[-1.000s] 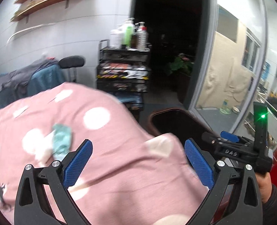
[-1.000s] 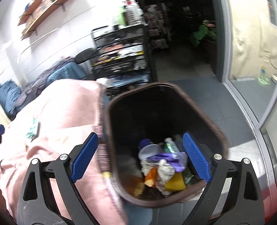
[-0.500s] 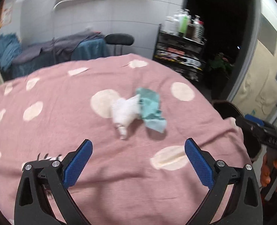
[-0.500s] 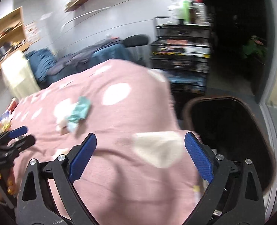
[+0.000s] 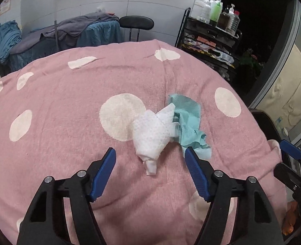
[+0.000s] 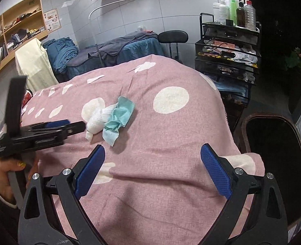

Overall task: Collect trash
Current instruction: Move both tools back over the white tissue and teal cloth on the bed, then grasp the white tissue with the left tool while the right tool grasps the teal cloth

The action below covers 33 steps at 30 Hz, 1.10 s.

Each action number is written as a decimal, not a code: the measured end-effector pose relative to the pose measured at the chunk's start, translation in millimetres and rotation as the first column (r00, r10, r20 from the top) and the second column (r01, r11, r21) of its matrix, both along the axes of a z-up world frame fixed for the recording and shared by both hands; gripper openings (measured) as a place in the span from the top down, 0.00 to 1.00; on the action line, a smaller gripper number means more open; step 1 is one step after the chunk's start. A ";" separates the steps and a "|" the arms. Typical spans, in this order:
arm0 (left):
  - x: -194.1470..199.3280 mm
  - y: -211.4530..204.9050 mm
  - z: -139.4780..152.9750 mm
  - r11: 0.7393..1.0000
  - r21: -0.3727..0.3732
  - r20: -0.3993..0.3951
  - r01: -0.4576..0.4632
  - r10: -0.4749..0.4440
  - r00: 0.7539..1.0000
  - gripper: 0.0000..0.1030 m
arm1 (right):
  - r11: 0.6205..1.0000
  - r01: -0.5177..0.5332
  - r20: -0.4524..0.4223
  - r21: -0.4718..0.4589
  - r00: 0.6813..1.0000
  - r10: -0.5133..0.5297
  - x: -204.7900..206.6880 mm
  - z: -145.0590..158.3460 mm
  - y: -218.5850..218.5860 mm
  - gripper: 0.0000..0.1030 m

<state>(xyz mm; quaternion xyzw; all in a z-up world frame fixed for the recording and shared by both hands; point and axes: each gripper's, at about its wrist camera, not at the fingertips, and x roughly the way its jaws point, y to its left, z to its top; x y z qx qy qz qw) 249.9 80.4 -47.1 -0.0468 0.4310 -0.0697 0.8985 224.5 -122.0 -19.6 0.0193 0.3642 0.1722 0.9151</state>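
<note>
A crumpled white tissue [image 5: 150, 134] and a crumpled teal tissue [image 5: 188, 120] lie touching on the pink dotted blanket [image 5: 68, 106]. My left gripper [image 5: 150, 159] is open, low over the blanket, with the tail of the white tissue between its jaws. In the right wrist view the white tissue [image 6: 95, 120] and teal tissue [image 6: 119, 114] lie ahead to the left, with the left gripper [image 6: 77, 125] beside them. My right gripper [image 6: 152, 159] is open and empty over the blanket's near edge. A dark trash bin [image 6: 277, 149] stands at the right of the bed.
A black wire cart [image 6: 228, 55] with bottles stands behind the bed, near a black stool [image 6: 172, 35]. Another bed with blue and grey covers [image 6: 113, 49] is at the back. Wooden shelves [image 6: 13, 30] line the left wall. A glass door is at the right.
My left gripper has swung from the bin side to the bed and closed in on the two tissues. My right gripper has swung from above the bin to over the blanket.
</note>
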 end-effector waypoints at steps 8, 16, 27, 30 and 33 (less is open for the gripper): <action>23.4 -6.5 -18.3 0.998 0.064 -0.101 0.021 -0.015 0.995 0.71 | 1.000 -0.005 -0.021 -0.023 1.000 0.004 5.1 -5.9 1.1 0.09; -33.0 21.0 14.9 0.996 0.035 0.055 -0.087 0.084 0.995 0.73 | 0.997 -0.073 -0.060 -0.021 0.996 0.071 16.0 -4.8 13.0 0.09; -99.6 42.6 33.5 0.974 -0.030 0.160 -0.222 0.224 0.961 0.73 | 0.943 -0.275 -0.185 -0.187 0.953 0.241 62.3 -16.9 98.8 0.09; -109.1 46.1 29.6 0.968 -0.052 0.151 -0.246 0.251 0.956 0.73 | 0.910 -0.315 -0.248 -0.270 0.936 0.250 78.1 -31.5 126.2 0.09; -116.1 48.6 25.5 0.962 -0.058 0.148 -0.265 0.271 0.951 0.73 | 0.878 -0.341 -0.294 -0.335 0.923 0.247 92.1 -44.9 147.8 0.13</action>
